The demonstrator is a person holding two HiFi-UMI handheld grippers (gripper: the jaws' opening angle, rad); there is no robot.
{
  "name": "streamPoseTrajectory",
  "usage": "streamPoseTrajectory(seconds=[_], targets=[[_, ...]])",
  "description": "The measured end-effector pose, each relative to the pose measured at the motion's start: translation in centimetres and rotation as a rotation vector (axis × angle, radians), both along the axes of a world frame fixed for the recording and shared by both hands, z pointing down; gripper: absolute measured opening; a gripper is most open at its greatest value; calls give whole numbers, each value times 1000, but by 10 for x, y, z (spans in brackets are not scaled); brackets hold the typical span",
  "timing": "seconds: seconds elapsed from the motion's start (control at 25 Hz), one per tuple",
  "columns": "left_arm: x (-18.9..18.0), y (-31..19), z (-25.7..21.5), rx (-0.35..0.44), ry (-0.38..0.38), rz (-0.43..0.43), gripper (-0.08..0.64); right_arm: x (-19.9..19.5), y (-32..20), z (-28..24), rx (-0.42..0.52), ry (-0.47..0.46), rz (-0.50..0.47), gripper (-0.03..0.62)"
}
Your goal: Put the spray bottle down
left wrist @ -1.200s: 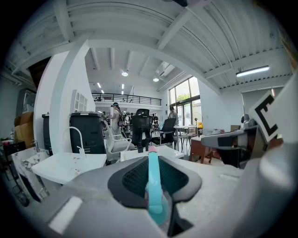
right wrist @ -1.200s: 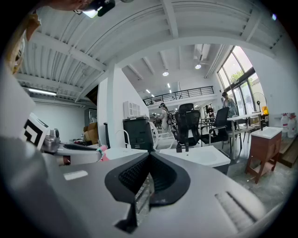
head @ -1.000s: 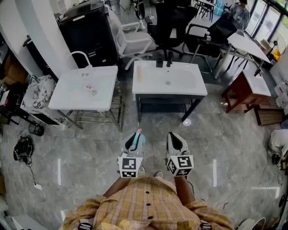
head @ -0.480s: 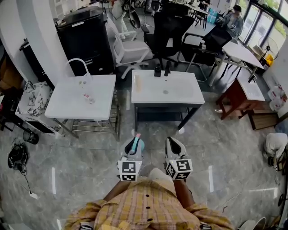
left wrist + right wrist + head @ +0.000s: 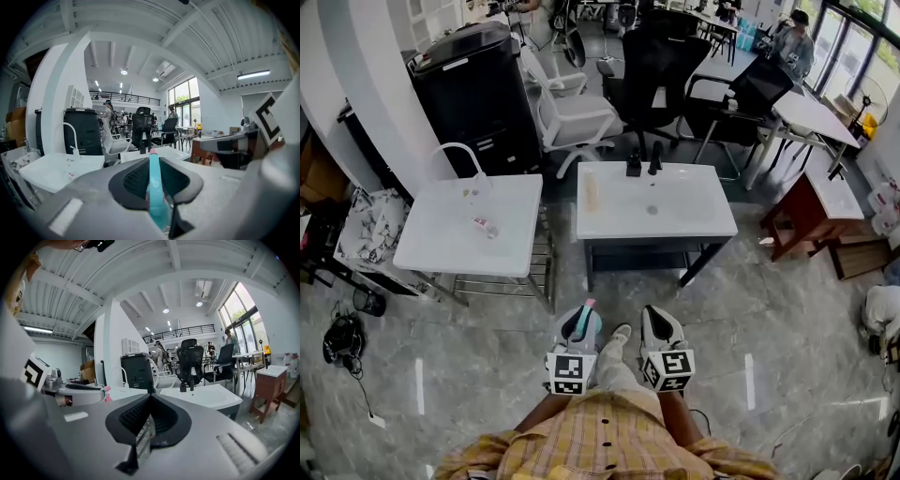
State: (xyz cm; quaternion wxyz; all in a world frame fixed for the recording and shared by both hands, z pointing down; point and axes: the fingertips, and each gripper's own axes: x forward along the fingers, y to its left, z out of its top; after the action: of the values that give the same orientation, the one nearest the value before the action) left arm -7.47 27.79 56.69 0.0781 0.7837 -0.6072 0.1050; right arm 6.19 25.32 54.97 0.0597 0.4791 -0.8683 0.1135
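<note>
The left gripper (image 5: pixel 580 322), a grey two-jaw tool with a marker cube at its back, is pinching a slim teal plastic spray bottle with a pink tip (image 5: pixel 590 316); in the left gripper view the bottle (image 5: pixel 154 187) stands upright between the black ribbed pads, which press on it from both sides, and its pink end pokes just above the jaw tips. The bottle is in the air above the glossy grey marble floor (image 5: pixel 469 356), near the front edge of the white rectangular basin on a dark metal frame (image 5: pixel 675 220). The right gripper (image 5: pixel 660 324) hangs just beside the left one, level with it; in the right gripper view its jaws (image 5: pixel 151 397) are pressed together with nothing between them. A second white basin with a curved white tap (image 5: pixel 459 230) stands to the left
</note>
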Motion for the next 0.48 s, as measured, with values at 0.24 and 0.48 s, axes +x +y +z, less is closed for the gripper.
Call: streamPoseTrajectory(seconds=[0.24, 0.48], targets=[[-8, -74, 3, 0, -18, 6, 69, -12, -82, 5, 3, -34, -7, 2], [-6, -155, -8, 3, -36, 7, 69, -13, -159, -10, 5, -36, -35, 2]])
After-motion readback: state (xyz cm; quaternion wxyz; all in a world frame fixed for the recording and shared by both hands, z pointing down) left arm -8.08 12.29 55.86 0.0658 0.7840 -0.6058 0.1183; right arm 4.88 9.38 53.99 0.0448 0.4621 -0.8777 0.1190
